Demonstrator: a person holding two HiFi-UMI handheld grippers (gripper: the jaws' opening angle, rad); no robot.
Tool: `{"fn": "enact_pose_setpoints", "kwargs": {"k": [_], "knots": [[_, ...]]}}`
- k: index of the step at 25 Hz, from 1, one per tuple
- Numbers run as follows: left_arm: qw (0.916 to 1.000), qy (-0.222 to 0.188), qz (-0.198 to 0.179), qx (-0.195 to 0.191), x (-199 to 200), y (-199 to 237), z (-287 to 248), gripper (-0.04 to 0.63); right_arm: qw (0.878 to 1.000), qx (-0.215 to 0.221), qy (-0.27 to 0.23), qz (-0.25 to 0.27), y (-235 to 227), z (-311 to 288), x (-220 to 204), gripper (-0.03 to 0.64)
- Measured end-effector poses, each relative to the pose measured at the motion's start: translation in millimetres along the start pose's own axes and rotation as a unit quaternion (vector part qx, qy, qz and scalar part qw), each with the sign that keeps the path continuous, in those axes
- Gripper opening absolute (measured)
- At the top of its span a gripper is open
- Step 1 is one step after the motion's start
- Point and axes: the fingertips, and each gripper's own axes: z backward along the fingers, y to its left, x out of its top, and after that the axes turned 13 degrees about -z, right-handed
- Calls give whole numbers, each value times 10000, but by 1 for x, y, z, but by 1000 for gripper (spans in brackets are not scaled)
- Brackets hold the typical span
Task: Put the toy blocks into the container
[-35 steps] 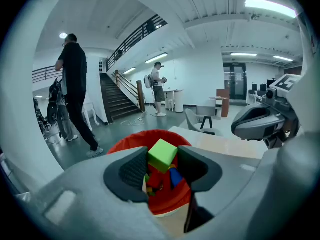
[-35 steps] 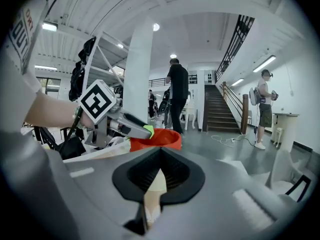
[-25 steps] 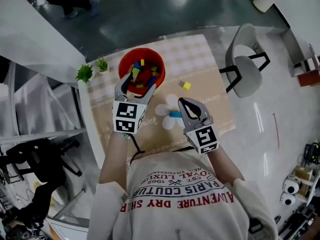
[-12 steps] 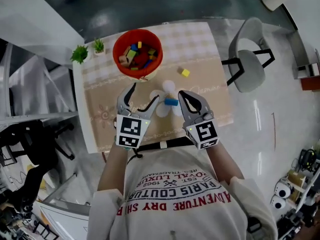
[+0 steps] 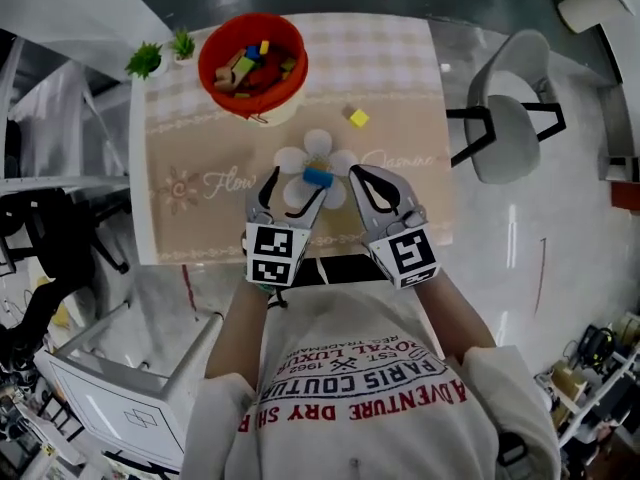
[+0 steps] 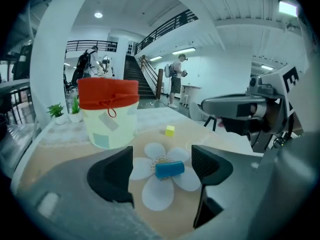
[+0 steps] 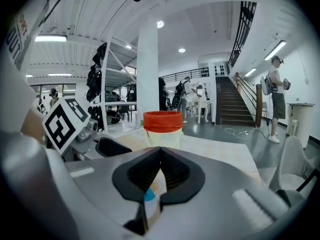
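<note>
The left gripper (image 5: 296, 184) hovers low over the table (image 5: 400, 88) with its 2 jaws spread wide and empty; the blue block (image 5: 318, 177) lies just ahead of them on a white flower print (image 5: 296, 158), untouched. The right gripper (image 5: 362, 176) is beside it, jaws pressed together on nothing. A yellow block (image 5: 358, 118) sits farther along the mat, apart from the red-rimmed container (image 5: 298, 58), which holds several blocks
</note>
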Motion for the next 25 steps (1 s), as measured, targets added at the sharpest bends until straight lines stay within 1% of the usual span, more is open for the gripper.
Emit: {"fn": "enact_pose_setpoints", "kwargs": {"k": [4, 11, 16, 19, 22, 25], "knots": [[9993, 336, 141, 49, -21, -21, -21, 379, 9998, 198, 99, 28, -3, 6, -9, 2], [9967, 781, 187, 123, -42, -32, -53, 380, 9994, 202, 245, -100, -22, 7, -27, 2], [9945, 1035, 14, 170, -55, -38, -68, 372, 9992, 144, 330, -181, -33, 3, -35, 2], [9937, 1080, 57, 302, -59, -34, -72, 313, 9991, 114, 359, -215, -36, 2, -37, 2], [9941, 1049, 122, 237, -60, -34, -71, 310, 9989, 108, 394, -208, -38, 2, -40, 2], [9957, 884, 214, 163, -52, -31, -66, 308, 9990, 100, 388, -197, -37, 2, -39, 2]]}}
